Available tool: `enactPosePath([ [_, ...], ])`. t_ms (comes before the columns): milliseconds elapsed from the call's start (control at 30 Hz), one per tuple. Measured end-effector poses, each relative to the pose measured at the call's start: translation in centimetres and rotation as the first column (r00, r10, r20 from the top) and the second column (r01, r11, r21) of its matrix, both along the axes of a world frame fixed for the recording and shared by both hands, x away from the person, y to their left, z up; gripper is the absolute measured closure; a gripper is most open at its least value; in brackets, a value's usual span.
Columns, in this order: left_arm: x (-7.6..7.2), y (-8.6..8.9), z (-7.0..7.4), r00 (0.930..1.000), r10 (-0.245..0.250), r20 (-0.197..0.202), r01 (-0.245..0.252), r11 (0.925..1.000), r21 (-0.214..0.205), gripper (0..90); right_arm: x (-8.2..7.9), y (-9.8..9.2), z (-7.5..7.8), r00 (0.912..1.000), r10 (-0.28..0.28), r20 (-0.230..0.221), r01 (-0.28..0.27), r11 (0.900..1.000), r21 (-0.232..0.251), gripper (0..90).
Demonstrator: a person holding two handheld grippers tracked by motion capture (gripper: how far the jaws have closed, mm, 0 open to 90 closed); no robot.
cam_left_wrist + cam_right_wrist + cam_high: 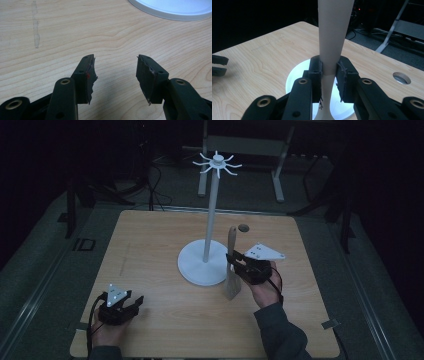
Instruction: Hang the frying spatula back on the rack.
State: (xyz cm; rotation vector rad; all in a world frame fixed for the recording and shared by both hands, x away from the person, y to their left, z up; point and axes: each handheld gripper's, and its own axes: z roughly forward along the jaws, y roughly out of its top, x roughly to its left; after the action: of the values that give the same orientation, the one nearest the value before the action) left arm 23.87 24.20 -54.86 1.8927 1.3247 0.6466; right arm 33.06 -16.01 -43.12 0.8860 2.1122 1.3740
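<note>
Wooden surface (165,240) lies bare around the left gripper (131,303), released near the front-left edge. At centre a white stand (209,220) rises. Just right of its base, the right gripper (233,260) clenches a pale spatula (232,270) upright; a hole (243,227) lies beyond.

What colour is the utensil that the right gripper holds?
Pale beige utensil, clearest in the right gripper view.

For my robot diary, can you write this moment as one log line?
right gripper: shut on wooden spatula, upright | left gripper: open, over table | white stand: beside spatula
</note>
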Motion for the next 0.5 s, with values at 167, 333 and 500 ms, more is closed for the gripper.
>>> enactPosePath([
  [167,-0.01,0.03,0.02,1.0,0.0,0.001,0.0,1.0,0.002,49.3,-0.02,0.03,0.2,1.0,0.0,0.006,0.0,1.0,0.008,75.2],
  [333,0.02,0.01,-0.01,1.0,-0.001,-0.003,0.001,1.0,0.001,49.2,-0.01,0.06,0.43,0.9999,-0.001,0.012,0.001,0.9999,0.017,75.2],
  [500,0.02,0.01,-0.02,1.0,0.001,-0.002,-0.001,1.0,0.0,49.2,0.02,0.13,0.68,0.9999,-0.001,0.017,0.001,0.9998,0.022,75.2],
])
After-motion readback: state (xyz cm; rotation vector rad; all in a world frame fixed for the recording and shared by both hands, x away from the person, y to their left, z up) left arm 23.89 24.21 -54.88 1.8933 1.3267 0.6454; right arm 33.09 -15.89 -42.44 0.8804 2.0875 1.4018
